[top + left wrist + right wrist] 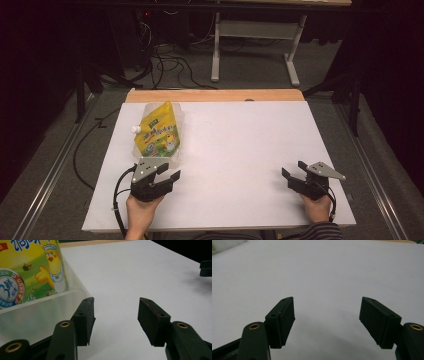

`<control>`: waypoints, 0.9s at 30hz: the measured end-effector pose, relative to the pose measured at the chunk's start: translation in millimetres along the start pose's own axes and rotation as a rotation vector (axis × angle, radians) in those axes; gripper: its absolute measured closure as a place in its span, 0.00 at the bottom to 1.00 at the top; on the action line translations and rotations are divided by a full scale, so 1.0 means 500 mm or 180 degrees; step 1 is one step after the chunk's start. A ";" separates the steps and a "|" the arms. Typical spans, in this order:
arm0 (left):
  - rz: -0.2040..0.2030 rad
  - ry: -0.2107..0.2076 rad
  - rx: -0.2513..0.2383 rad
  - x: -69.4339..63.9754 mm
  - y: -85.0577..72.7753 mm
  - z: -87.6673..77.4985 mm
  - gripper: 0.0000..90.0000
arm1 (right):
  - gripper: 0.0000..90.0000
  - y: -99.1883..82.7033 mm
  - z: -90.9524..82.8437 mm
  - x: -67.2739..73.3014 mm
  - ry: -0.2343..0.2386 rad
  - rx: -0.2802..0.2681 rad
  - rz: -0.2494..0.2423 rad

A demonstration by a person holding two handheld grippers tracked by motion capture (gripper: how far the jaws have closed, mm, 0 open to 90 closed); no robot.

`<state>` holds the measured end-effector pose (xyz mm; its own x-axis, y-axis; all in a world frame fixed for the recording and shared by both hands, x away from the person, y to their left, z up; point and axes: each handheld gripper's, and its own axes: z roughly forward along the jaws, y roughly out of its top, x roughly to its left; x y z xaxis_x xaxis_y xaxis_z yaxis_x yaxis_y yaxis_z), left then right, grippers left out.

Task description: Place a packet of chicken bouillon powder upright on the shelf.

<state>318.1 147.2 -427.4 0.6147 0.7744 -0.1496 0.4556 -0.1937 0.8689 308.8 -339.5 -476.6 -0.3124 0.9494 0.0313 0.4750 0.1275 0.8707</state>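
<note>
high view: yellow pouch (158,131) sits in a clear tub (176,156) on the table (240,150), left gripper (165,175) just beside its near end, holding nothing.
left gripper view: jaws wide apart, tub wall (45,315) touching my left jaw; I'd shift over so they straddle it.
right gripper view: right gripper (327,322) gaping, nothing held, well apart from the tub.

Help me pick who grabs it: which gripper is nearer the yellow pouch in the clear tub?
Left. The left gripper sits open just in front of the clear tub holding the yellow pouch, jaws beside its near corner. The right gripper, also open, rests far across the white table.
</note>
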 end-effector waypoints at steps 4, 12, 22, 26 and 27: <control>0.0001 -0.0030 0.0024 -0.005 0.000 0.011 0.53 | 0.32 0.000 0.000 0.000 0.0002 -0.0002 0.0003; 0.0047 -0.0054 0.0050 -0.019 -0.003 0.035 0.53 | 0.32 0.000 0.000 0.000 0.0005 0.0012 0.0014; 0.0055 -0.0084 0.0006 -0.033 0.001 0.067 0.53 | 0.32 0.000 0.001 0.000 0.0000 0.0014 0.0007; 0.0100 -0.0050 0.0056 -0.040 -0.004 0.085 0.53 | 0.32 0.000 0.001 -0.001 0.0005 0.0019 0.0024; 0.0100 -0.0050 0.0056 -0.040 -0.004 0.085 0.53 | 0.32 0.000 0.001 -0.001 0.0005 0.0019 0.0024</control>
<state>332.3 106.7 -446.2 0.6389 0.7582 -0.1299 0.4471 -0.2285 0.8648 309.3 -339.7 -476.7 -0.3102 0.9499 0.0387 0.4821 0.1221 0.8676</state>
